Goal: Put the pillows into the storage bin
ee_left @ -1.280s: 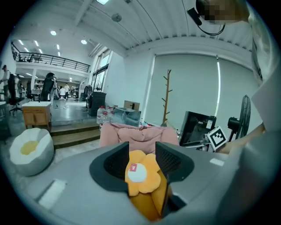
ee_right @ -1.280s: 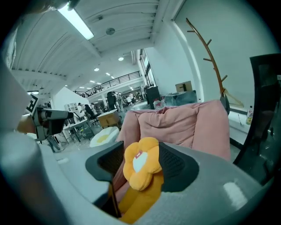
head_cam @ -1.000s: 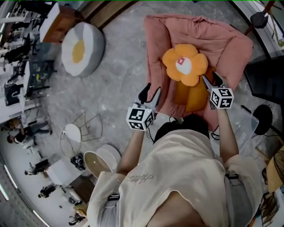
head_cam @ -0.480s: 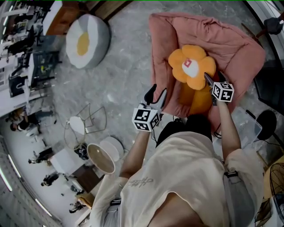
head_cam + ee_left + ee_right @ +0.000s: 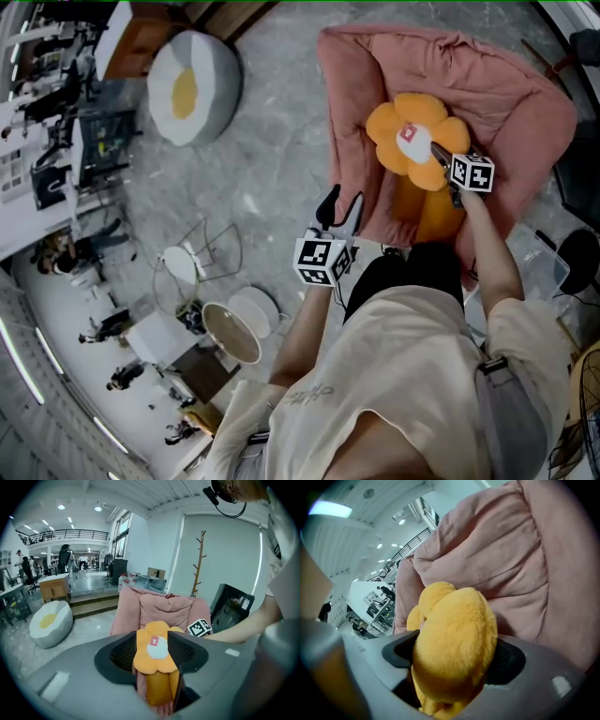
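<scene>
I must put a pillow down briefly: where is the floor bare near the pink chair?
The grey floor between the egg-shaped pouf and the pink chair is bare. The chair seat is filled by orange pillows. Round side tables crowd the floor to the person's left.

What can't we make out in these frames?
- Lower pillow: in the head view, the flower pillow covers its top.
- Label on the flower pillow: too small to read in the head view or the left gripper view.
- Clear box: small in the head view, so its contents and lid are unclear.
- Flower pillow's face: the right gripper view is too close, and one blurred petal fills it.
</scene>
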`<action>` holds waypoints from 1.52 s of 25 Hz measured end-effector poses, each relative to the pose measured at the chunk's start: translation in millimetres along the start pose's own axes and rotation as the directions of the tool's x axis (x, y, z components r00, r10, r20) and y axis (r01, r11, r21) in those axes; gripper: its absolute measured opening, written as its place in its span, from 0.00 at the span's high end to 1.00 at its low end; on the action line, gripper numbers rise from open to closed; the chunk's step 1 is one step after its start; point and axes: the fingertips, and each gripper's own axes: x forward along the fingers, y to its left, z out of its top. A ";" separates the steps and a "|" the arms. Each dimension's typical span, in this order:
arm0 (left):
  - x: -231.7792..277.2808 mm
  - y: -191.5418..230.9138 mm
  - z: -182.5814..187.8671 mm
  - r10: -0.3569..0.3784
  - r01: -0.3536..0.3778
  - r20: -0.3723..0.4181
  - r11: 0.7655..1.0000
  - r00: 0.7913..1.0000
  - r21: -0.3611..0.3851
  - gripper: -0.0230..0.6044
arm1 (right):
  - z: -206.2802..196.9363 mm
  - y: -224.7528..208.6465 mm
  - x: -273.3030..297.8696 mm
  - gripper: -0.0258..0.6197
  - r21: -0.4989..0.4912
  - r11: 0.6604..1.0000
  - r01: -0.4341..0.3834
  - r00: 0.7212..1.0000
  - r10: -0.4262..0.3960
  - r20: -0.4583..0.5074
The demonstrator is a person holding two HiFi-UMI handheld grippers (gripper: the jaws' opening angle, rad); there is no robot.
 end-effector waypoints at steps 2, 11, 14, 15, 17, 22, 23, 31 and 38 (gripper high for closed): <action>-6.1 2.0 -1.1 0.008 -0.008 0.001 1.000 1.000 -0.003 0.60 | -0.9 1.3 0.3 0.34 -0.035 0.999 0.017 1.000 -0.017 -0.007; -26.9 8.9 -9.4 0.012 -0.011 0.025 0.998 1.000 -0.062 0.61 | 3.2 26.3 -30.4 0.56 -0.120 0.991 0.059 0.998 -0.055 0.031; -33.0 7.9 -10.7 -0.018 0.022 0.050 0.996 0.999 -0.085 0.62 | 2.0 48.0 -48.7 0.60 -0.123 0.992 0.040 0.997 -0.031 0.075; -33.1 5.8 -11.8 -0.033 0.037 0.054 0.996 0.998 -0.083 0.62 | 1.5 52.7 -57.1 0.62 -0.130 0.990 0.046 0.995 -0.034 0.090; -30.2 0.5 -12.7 -0.071 0.075 0.064 0.996 0.995 -0.057 0.62 | 0.8 57.3 -73.8 0.62 -0.150 0.985 0.084 0.991 -0.066 0.118; -41.5 -11.2 -30.3 -0.176 0.170 0.039 0.978 0.984 0.123 0.62 | -35.5 82.7 -104.5 0.62 -0.136 0.981 0.141 0.982 -0.120 0.147; -42.1 -16.6 -30.8 -0.204 0.197 0.037 0.969 0.978 0.150 0.62 | -40.5 84.2 -114.9 0.62 -0.133 0.978 0.158 0.978 -0.136 0.157; -71.7 -60.6 -43.2 -0.393 0.381 -0.001 0.890 0.920 0.249 0.62 | -74.1 108.6 -231.6 0.62 -0.050 0.961 0.273 0.933 -0.251 0.258; -78.2 -79.2 -57.3 -0.559 0.554 -0.034 0.807 0.828 0.206 0.63 | -127.1 106.3 -314.6 0.62 0.124 0.900 0.417 0.840 -0.434 0.324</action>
